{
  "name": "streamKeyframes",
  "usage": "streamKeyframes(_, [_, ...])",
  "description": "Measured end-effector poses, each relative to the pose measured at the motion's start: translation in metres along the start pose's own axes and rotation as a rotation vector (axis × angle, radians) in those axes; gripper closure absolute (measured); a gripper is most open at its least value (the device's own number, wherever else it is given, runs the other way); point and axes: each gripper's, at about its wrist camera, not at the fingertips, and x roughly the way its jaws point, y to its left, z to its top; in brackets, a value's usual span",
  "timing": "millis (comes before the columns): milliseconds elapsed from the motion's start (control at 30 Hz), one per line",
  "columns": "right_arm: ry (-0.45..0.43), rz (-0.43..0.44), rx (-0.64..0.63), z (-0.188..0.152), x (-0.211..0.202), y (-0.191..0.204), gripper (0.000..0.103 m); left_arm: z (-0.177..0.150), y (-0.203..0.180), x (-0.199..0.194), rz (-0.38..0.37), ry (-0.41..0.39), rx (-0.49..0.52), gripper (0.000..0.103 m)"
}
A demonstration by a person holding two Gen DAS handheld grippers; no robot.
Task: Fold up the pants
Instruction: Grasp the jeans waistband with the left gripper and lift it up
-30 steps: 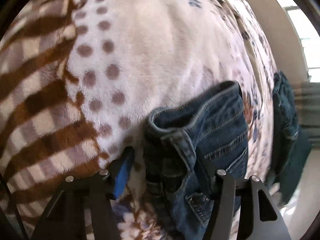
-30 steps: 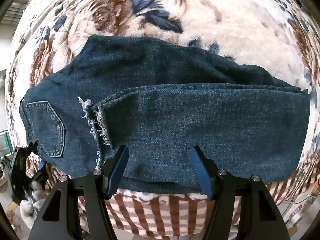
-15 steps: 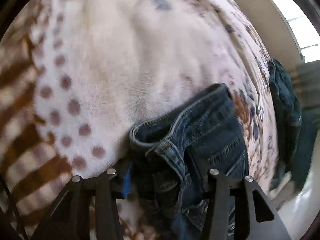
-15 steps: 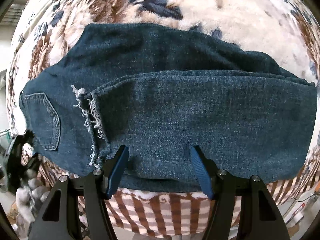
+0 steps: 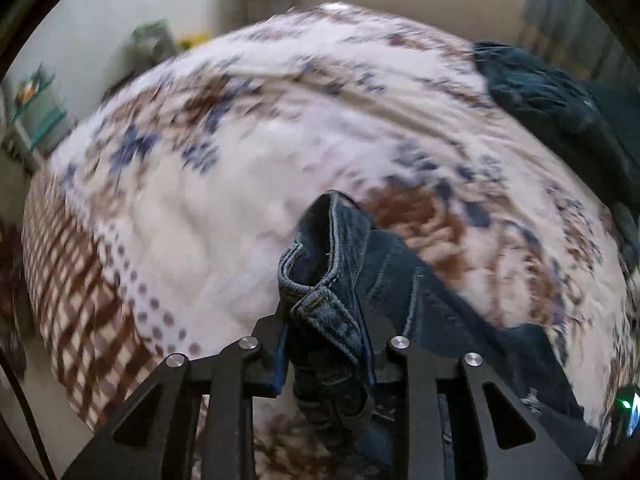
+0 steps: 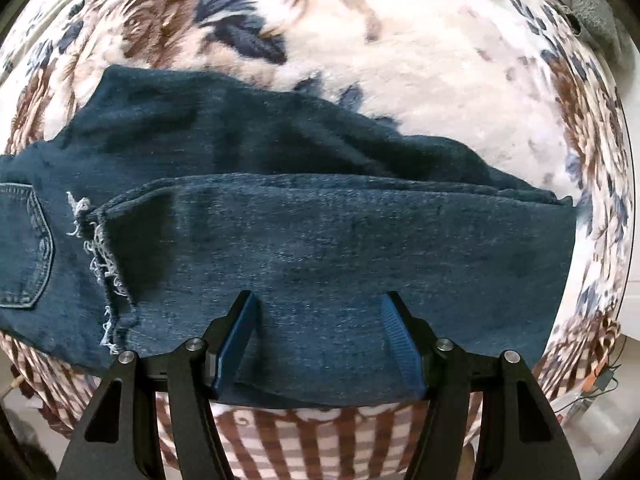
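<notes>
Dark blue jeans [image 6: 320, 232] lie on the bed, with a leg folded across and its frayed hem [image 6: 100, 272] next to the back pocket [image 6: 28, 248]. My right gripper [image 6: 319, 308] points straight down over the folded leg near its front edge. Its jaws are opening and the pads stand apart, gripping nothing. In the left wrist view, the bunched waistband [image 5: 320, 272] sticks up between my fingers. My left gripper [image 5: 326, 344] is closing, its pads pressing on the waistband and lifting it off the blanket. The rest of the jeans trails down to the right.
A fluffy floral blanket [image 5: 200, 208] with a brown plaid border [image 6: 304, 440] covers the bed. A heap of other dark clothing [image 5: 560, 108] sits at the bed's far right. Shelves [image 5: 36, 116] stand by the wall at left, and cables [image 6: 600, 380] lie on the floor.
My left gripper closed on the waistband, rose and rolled, so the room came into view. My right gripper drifted a little over the folded leg and its jaws widened.
</notes>
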Motion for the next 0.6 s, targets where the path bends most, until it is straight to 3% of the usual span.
streamKeyframes(33, [-0.002,-0.011,-0.002,0.0,0.0,-0.002,0.015,0.001,-0.003,-0.003,-0.002,-0.004,0.014,0.079])
streamKeyframes(67, [-0.007,-0.022,-0.001,0.0,0.0,-0.002,0.013,0.003,-0.006,-0.007,-0.013,-0.008,0.022,0.079])
streamKeyframes(333, [-0.025,-0.035,0.062,0.002,-0.001,-0.027,0.012,0.016,-0.041,-0.039,-0.072,-0.059,0.141,0.082])
streamKeyframes(600, [-0.051,-0.03,0.074,-0.02,-0.003,-0.065,0.012,-0.004,-0.103,-0.087,-0.124,-0.144,0.328,0.082])
